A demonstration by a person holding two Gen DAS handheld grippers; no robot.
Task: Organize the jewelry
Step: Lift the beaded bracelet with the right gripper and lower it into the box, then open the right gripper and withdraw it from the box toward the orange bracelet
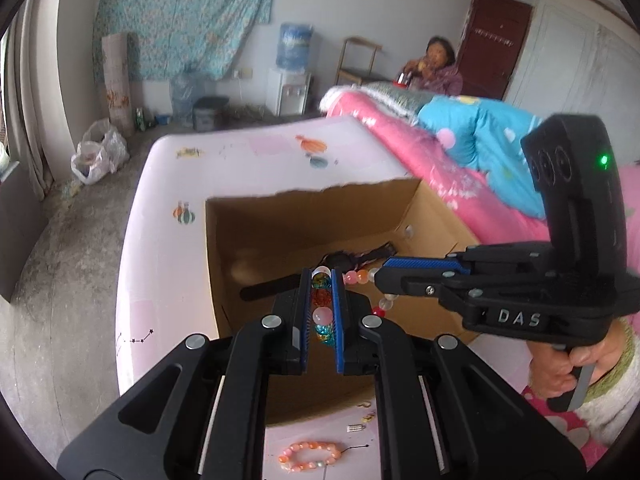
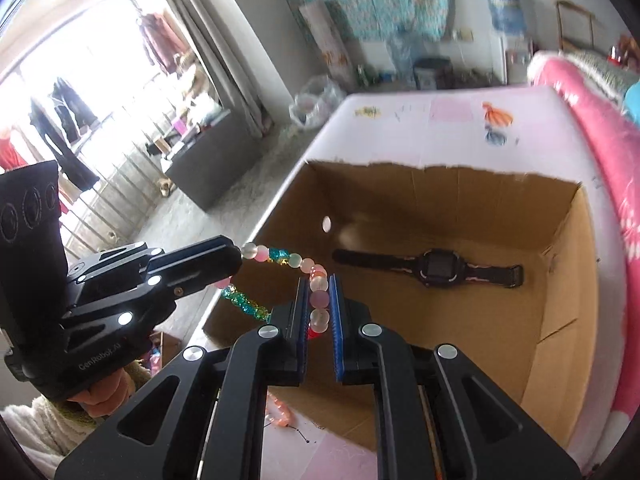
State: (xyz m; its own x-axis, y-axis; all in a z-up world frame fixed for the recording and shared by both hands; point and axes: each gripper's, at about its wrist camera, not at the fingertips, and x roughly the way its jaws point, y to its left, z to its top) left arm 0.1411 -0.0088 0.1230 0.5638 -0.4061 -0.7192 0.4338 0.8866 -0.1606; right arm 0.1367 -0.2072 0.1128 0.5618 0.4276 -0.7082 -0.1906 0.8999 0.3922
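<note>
Both claws share one bead bracelet (image 2: 280, 260), stretched between them above the near-left part of an open cardboard box (image 2: 560, 280). The left claw (image 1: 322, 280) is pinched on a run of pink, orange and teal beads; the right claw (image 2: 319, 296) is pinched on frosted pink and white ones. Holding it at two points likely keeps the loop from swinging or tangling while it goes over the wall — a single grip would let most of it dangle.

Inside the box a black watch (image 2: 436, 268) lies flat along the far side of the floor, strap stretched out left to right. The near and middle floor looks free, so the bracelet could be lowered there without landing on the watch.

The box walls are tall and the far rim is torn and uneven; both claws sit close together over the near-left corner, so room to spread them is tight there. An orange bead bracelet (image 1: 310, 454) lies on the pink worktop (image 1: 168, 240) just outside the near wall, not yet put away, with a small metal piece (image 1: 355, 427) beside it.
</note>
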